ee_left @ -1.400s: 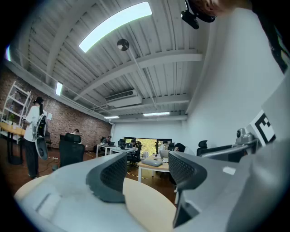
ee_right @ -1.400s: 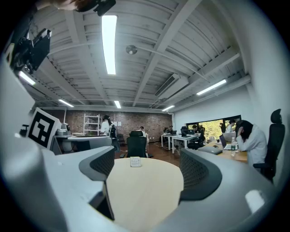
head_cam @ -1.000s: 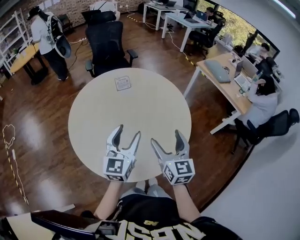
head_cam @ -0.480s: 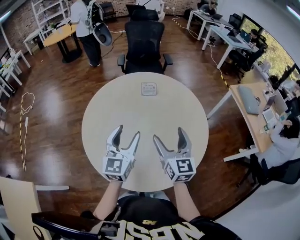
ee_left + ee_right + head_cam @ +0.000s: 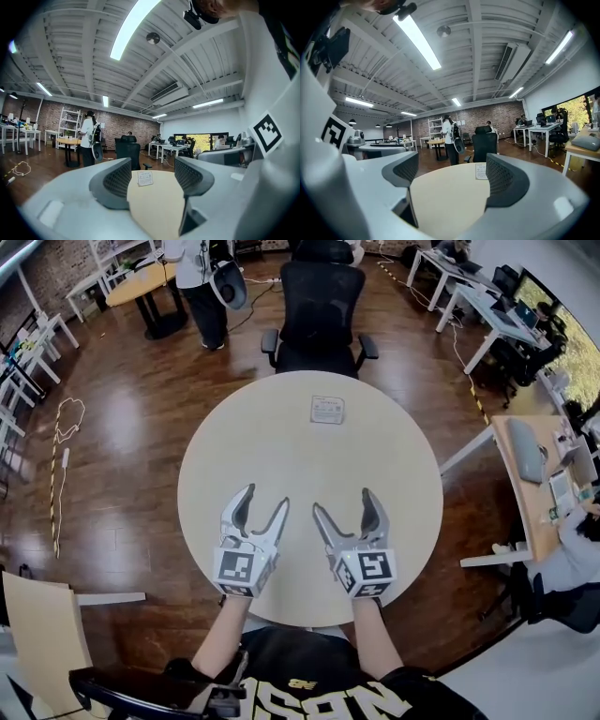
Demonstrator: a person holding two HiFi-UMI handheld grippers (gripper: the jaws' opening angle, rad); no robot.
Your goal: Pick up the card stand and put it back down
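The card stand (image 5: 327, 410), a small white card in a clear holder, stands upright near the far edge of the round beige table (image 5: 394, 474). It shows between the jaws in the left gripper view (image 5: 145, 178) and beside the right jaw in the right gripper view (image 5: 481, 171). My left gripper (image 5: 260, 505) and right gripper (image 5: 344, 502) hover side by side over the table's near half, well short of the stand. Both are open with nothing between their fingers.
A black office chair (image 5: 320, 307) is pushed up to the table's far side. A person (image 5: 202, 277) stands by a yellow table (image 5: 141, 284) at the back left. Desks (image 5: 536, 460) with computers line the right. A cable (image 5: 62, 432) lies on the wood floor.
The head view has swung, so the table and card stand sit further right and closer in frame. Both grippers keep their open pose over the near table.
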